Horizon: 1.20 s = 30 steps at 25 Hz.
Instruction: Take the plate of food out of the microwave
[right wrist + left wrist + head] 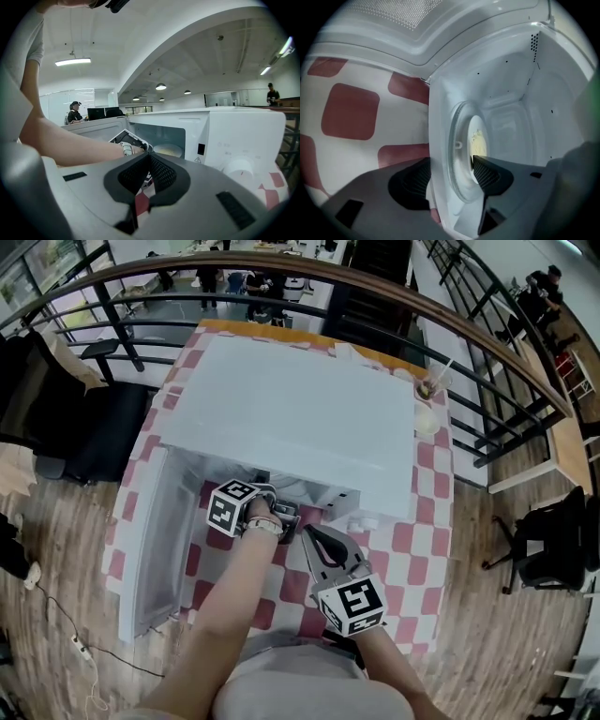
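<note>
The white microwave (pixel 291 409) stands on the checked table with its door (pixel 150 531) swung open to the left. Inside, a white plate with pale yellow food (pixel 477 140) lies on the glass turntable (pixel 457 173). My left gripper (pixel 286 517) is at the cavity's mouth, rolled on its side and open (pixel 451 161). One pad (pixel 487 174) sits over the plate and the other is outside the cavity's front edge, neither clearly pressing. My right gripper (pixel 307 531) hangs shut and empty (pixel 149 154) in front of the microwave, a little back from the opening. The plate (pixel 168 150) also shows in the right gripper view.
The red-and-white checked cloth (pixel 422 493) covers the table. A cup with a straw (pixel 427 390) stands at the far right corner. The control knob (pixel 239 166) is right of the cavity. A curved railing (pixel 375 296) runs behind, and a black chair (pixel 84 427) stands to the left.
</note>
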Motion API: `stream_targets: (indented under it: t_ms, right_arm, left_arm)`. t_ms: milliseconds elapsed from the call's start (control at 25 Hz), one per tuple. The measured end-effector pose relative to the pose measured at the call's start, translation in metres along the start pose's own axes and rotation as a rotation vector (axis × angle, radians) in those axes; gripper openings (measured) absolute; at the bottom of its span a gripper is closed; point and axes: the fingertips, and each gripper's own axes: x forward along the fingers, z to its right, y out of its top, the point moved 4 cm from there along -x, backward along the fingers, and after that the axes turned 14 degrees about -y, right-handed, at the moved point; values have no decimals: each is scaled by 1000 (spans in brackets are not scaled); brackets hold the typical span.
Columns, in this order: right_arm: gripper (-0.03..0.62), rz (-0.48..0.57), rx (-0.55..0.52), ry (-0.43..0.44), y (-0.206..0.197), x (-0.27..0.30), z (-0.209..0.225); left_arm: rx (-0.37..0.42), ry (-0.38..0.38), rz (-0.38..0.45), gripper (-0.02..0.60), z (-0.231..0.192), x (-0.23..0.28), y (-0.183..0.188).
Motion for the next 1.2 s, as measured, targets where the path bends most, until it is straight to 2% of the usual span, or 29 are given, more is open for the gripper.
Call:
stream_targets:
  t_ms: [520, 1200]
  right_arm:
    - [26, -9, -5, 2, -2, -4, 0]
    - [26, 5, -31, 26, 3, -11, -16]
  left_arm:
    - [-19, 25, -27, 333, 0, 14, 4]
    - [-33, 46, -64, 328, -18, -24, 4]
